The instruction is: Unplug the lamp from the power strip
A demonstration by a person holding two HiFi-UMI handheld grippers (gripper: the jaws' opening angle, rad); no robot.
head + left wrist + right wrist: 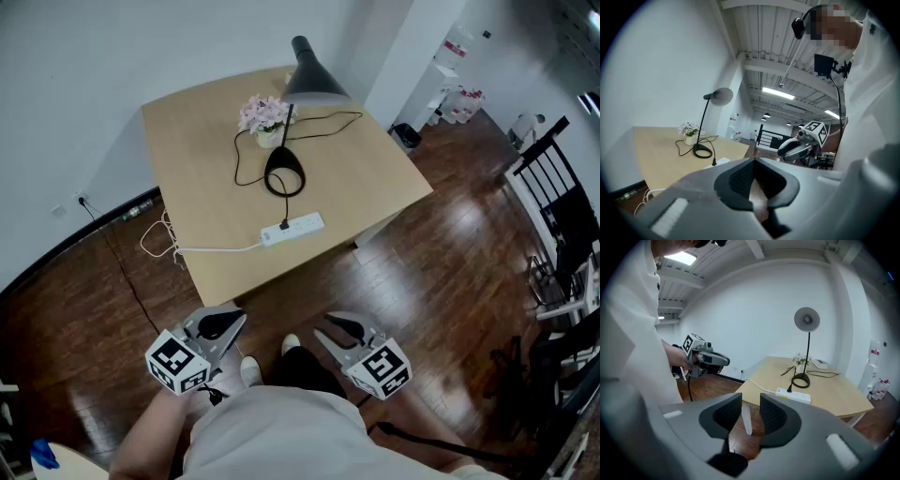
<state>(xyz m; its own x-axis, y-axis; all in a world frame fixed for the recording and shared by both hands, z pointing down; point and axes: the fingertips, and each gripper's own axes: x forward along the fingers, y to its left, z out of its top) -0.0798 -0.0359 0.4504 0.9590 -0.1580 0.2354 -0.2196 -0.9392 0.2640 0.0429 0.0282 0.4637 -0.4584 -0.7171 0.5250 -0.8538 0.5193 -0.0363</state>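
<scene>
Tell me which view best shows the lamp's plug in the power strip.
Right gripper view: the plug stands clear in the power strip, seen from the side. Head view shows it tiny from above; left gripper view shows it small, the strip mostly hidden.

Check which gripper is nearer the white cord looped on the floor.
Left. The left gripper hangs near the looped cord, toward the person from it; the right gripper is farther off, across the person's feet.

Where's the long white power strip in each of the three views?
Head view: long white power strip, centre, near the wooden table's front edge.
Left gripper view: a sliver low, left of centre.
Right gripper view: right of centre, at the table's near edge.
Shared landmark: small pot of pink flowers behind it.
</scene>
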